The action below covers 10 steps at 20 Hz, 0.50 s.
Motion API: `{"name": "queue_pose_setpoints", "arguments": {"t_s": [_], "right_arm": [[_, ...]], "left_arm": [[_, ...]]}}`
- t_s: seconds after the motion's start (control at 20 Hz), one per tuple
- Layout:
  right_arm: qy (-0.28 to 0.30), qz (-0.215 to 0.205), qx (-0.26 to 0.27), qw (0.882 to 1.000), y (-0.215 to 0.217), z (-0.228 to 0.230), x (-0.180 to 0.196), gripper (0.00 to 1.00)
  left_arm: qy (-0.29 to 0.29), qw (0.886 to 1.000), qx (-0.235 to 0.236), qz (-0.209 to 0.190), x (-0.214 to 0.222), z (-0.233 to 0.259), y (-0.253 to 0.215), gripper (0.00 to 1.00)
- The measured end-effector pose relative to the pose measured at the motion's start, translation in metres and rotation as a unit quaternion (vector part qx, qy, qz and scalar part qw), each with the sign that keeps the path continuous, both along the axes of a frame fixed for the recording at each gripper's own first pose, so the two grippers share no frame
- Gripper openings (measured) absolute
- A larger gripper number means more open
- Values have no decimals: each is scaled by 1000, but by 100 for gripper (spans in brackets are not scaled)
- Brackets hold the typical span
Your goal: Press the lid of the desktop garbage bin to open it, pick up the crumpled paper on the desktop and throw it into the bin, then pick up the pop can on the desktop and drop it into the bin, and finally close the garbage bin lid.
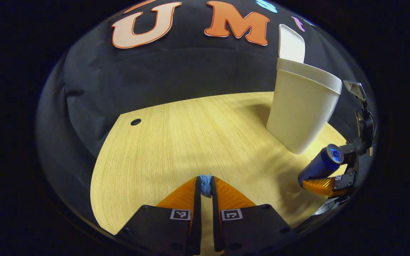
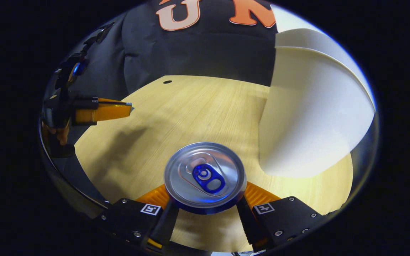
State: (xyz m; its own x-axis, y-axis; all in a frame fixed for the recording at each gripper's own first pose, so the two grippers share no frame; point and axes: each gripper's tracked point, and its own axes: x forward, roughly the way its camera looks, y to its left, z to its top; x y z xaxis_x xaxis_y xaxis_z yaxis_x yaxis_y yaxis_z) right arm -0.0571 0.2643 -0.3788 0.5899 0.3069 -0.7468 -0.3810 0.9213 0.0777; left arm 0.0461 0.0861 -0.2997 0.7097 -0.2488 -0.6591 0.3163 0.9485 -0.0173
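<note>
In the left gripper view, the left gripper [image 1: 206,185] at bottom centre pinches a blue paper scrap [image 1: 205,184]; the open-lidded bin [image 1: 303,106] stands upper right. In the right gripper view, the right gripper [image 2: 205,199] clamps the can [image 2: 205,176] at bottom centre, with the bin at right.

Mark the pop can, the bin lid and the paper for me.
pop can [image 2: 205,176]: right gripper view, on its top end.
bin lid [image 1: 292,44]: left gripper view, on its raised flap.
crumpled paper [image 1: 205,185]: left gripper view, between the fingers.
</note>
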Motion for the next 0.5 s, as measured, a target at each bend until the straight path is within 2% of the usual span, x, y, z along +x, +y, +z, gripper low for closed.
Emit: {"name": "queue_pose_setpoints", "arguments": {"t_s": [0.5], "right_arm": [[7,-52,-6,999,-2,0,0,80]], "left_arm": [[-19,1000,-14,-16,3,33,-60,17]]}}
